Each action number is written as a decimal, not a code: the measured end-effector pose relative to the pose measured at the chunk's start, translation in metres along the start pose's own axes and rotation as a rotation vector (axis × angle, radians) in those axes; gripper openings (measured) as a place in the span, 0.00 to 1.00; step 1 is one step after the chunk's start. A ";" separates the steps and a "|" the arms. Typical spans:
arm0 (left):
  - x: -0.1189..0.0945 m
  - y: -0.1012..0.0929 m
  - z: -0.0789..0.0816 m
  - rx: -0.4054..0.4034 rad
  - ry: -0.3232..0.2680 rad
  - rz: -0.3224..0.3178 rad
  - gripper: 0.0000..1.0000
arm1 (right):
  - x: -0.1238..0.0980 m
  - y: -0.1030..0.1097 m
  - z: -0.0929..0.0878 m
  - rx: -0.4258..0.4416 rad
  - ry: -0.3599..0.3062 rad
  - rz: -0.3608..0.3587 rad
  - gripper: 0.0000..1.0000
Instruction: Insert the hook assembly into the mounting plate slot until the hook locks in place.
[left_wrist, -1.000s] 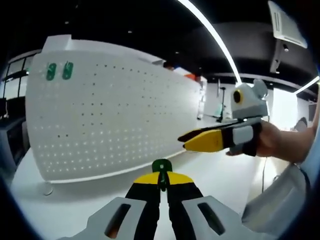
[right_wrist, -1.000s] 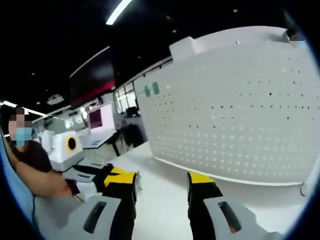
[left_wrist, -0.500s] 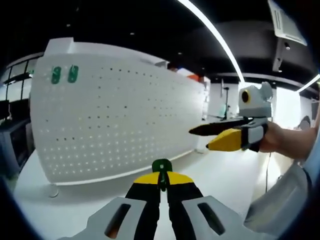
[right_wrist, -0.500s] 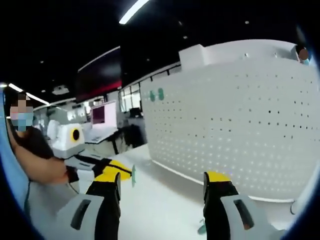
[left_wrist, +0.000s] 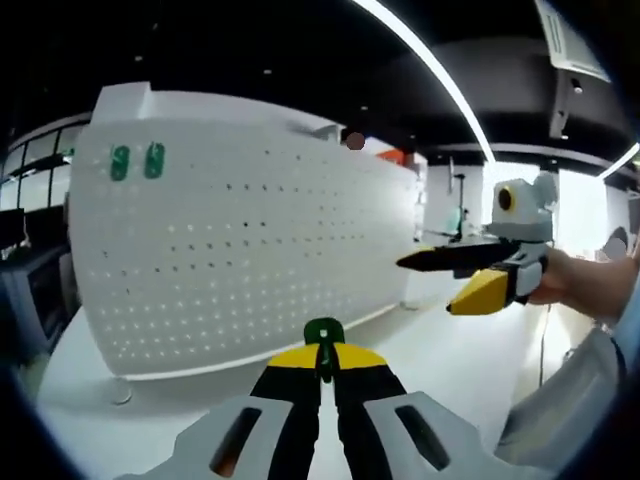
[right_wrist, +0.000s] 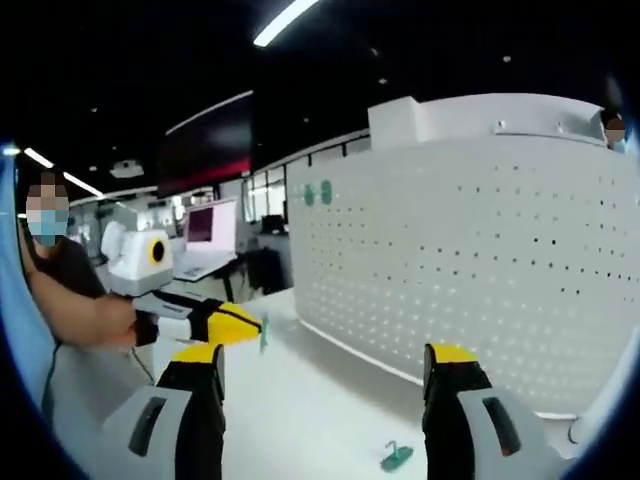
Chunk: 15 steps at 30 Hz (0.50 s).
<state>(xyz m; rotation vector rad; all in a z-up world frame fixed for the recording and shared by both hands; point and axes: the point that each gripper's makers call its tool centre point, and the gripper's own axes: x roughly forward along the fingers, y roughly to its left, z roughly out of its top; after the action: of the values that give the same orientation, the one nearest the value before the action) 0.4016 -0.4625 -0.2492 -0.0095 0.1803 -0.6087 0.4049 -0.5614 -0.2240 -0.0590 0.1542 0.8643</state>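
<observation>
Left tongs (left_wrist: 322, 368) are pinching a green hook (left_wrist: 323, 335); right tongs (right_wrist: 326, 372) are hanging spread over the white bench (right_wrist: 300, 400), pegboard (left_wrist: 240, 240) standing ahead.

Open-plan office or lab floor, as far as I can tell. Dark ceiling with long strip lights (left_wrist: 430, 70) and a ceiling vent unit (left_wrist: 572, 45), rows of desks with monitors (right_wrist: 203, 225), glazed partitions behind. I'm working at a white table (right_wrist: 300, 400) with a white perforated pegboard (left_wrist: 250, 240) standing on it.
</observation>
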 end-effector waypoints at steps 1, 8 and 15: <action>0.000 0.001 0.001 0.002 -0.002 0.001 0.04 | -0.001 0.000 0.000 -0.003 0.001 -0.001 0.83; 0.003 0.007 0.011 0.032 -0.007 0.014 0.04 | -0.009 -0.009 0.004 0.002 -0.009 -0.019 0.84; 0.008 0.024 0.034 0.071 -0.038 0.064 0.04 | -0.020 -0.022 0.008 0.013 -0.027 -0.055 0.83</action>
<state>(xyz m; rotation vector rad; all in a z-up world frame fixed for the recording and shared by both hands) 0.4273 -0.4484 -0.2183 0.0533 0.1211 -0.5500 0.4098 -0.5901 -0.2136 -0.0392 0.1325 0.8091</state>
